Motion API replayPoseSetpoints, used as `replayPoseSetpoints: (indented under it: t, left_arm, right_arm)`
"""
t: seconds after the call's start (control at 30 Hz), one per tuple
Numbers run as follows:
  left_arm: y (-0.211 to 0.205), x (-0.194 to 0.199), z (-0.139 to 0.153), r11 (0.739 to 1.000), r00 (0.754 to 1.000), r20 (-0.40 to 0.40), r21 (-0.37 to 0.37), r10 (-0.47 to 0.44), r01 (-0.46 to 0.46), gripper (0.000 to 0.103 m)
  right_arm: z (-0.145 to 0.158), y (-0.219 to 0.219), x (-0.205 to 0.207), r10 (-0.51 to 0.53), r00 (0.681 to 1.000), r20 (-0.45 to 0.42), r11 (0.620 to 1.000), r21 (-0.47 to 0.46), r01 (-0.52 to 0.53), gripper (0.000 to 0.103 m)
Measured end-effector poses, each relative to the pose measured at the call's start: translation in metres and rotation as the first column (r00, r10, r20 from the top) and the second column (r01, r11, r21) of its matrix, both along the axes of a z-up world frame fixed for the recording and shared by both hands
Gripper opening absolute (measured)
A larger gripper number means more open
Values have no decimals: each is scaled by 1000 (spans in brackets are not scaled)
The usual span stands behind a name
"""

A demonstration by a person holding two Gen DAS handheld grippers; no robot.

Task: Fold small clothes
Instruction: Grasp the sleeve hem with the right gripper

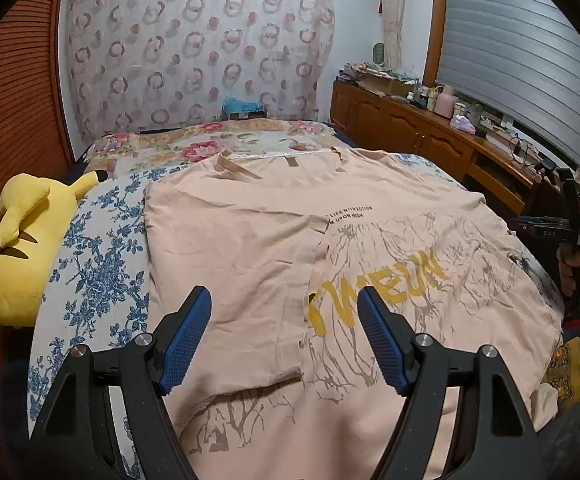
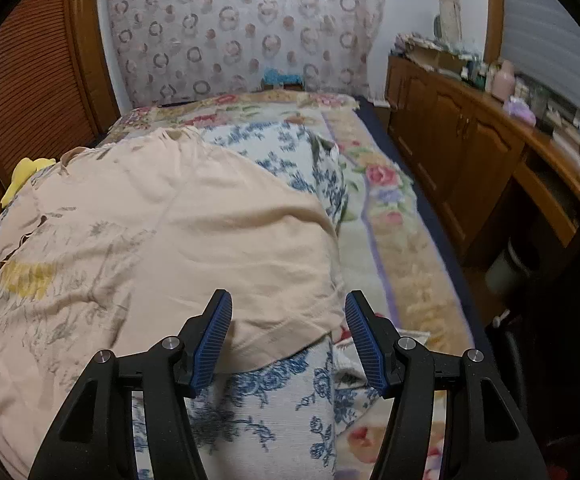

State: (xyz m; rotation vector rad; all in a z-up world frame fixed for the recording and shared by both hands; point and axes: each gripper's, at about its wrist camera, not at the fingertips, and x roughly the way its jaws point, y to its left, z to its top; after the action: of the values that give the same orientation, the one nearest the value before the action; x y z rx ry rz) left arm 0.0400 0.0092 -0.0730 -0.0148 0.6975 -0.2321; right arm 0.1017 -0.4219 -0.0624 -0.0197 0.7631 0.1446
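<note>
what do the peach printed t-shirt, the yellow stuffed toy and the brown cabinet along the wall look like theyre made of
Peach printed t-shirt: thin, matte knit fabric, probably cotton; it lies limp with soft creases and a stitched hem.
Yellow stuffed toy: plush with a fuzzy, dull surface and a padded, rounded shape.
Brown cabinet along the wall: wood or wood veneer with a slight gloss; raised panel doors catch the light.

Both views are evenly and softly lit, moderately dim, with no strong shadows or glare. Fisheye distortion bends the window blind (image 1: 517, 52) and the door (image 1: 10, 92); black vignetting fills the corners. The left view is sharp. The right view shows motion blur, strongest on the cabinet (image 2: 449, 128).
</note>
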Motion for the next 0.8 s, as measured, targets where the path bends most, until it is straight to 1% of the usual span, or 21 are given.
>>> replayPoseSetpoints:
  t: [0.07,0.13,0.23,0.3,0.4,0.47,0.53,0.6,0.67,0.7,0.8]
  left_arm:
    - [-1,0,-2,1000,1000,-5,1,1,-1,76]
    - [-1,0,-2,1000,1000,-9,1,0,0,76]
    - [0,0,-4,1000,1000,-13,1,0,0,76]
    - [0,1,-5,1000,1000,-16,0,1,-1,76]
    - [0,1,-5,1000,1000,-17,2,1,-1,76]
    - [0,1,-5,1000,1000,-17,1,1,-1,76]
    - [0,1,-6,1000,1000,-18,1,1,-1,76]
    - [0,1,-7,1000,1000,-20,1,1,-1,76]
    - [0,2,-10,1000,1000,-24,2,0,0,76]
    - [0,2,-11,1000,1000,-25,3,1,-1,76]
    - [0,1,-11,1000,1000,-28,2,2,-2,76]
  right_arm:
    - [-4,-1,4,1,1000,-17,1000,10,-1,61]
    - [-7,-3,6,0,999,-35,1000,6,1,59]
    - [-2,-1,15,5,999,-50,1000,14,-4,56]
    - [-1,0,17,11,998,-56,1000,19,-10,50]
    - [1,-3,20,23,998,-53,999,28,-22,44]
    - [0,-5,21,23,998,-50,1000,19,-22,42]
    - [-1,-5,21,9,999,-50,1000,11,-8,35]
    - [0,-3,20,-4,999,-41,1000,-13,3,20]
    - [1,-1,20,8,999,-35,1000,-23,-9,11]
    - [1,1,20,14,999,-34,999,-28,-15,8]
    - [5,7,18,28,1000,-15,999,-45,-29,5]
